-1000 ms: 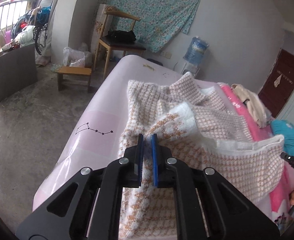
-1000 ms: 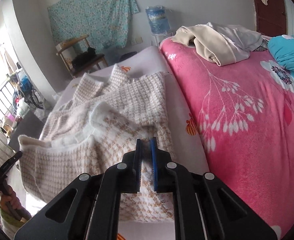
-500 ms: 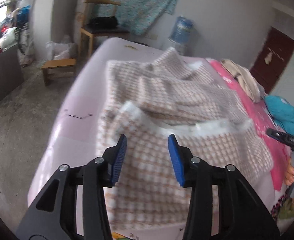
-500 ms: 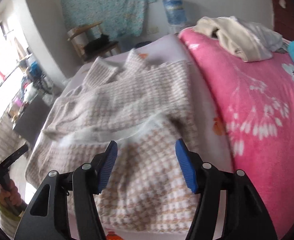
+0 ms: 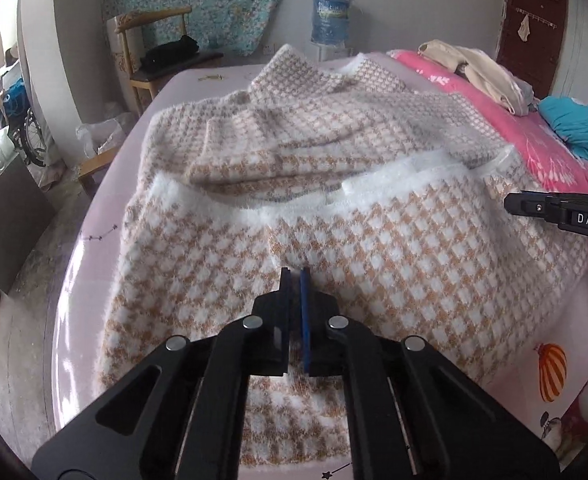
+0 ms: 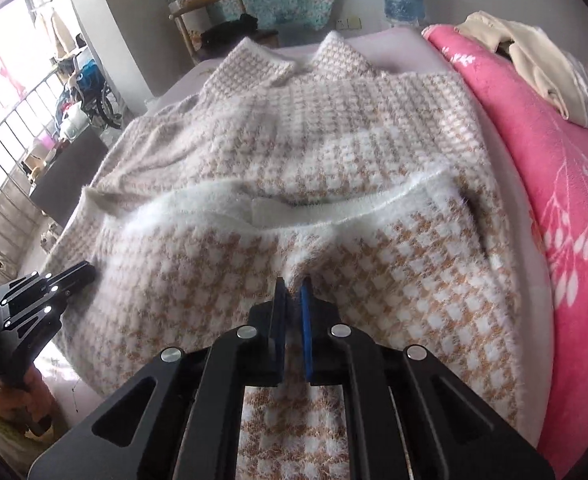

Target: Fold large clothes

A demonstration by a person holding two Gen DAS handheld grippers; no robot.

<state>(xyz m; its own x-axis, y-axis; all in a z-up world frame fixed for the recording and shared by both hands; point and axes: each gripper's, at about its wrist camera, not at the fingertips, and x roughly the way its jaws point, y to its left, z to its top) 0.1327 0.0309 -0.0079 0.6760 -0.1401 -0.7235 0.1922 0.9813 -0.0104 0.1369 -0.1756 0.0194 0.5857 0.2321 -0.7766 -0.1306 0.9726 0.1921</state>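
The fuzzy beige-and-white houndstooth knit sweater (image 5: 373, 232) lies on the bed, bottom half folded up.

Left gripper (image 5: 295, 276) and right gripper (image 6: 292, 285): jaws closed, each apparently pinching the fold beneath its tips.

Next, by judgement: lift both pinches evenly and carry them forward.

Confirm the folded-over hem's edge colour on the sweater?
White fuzzy trim on the tan-and-white houndstooth sweater; clearest in right wrist view.
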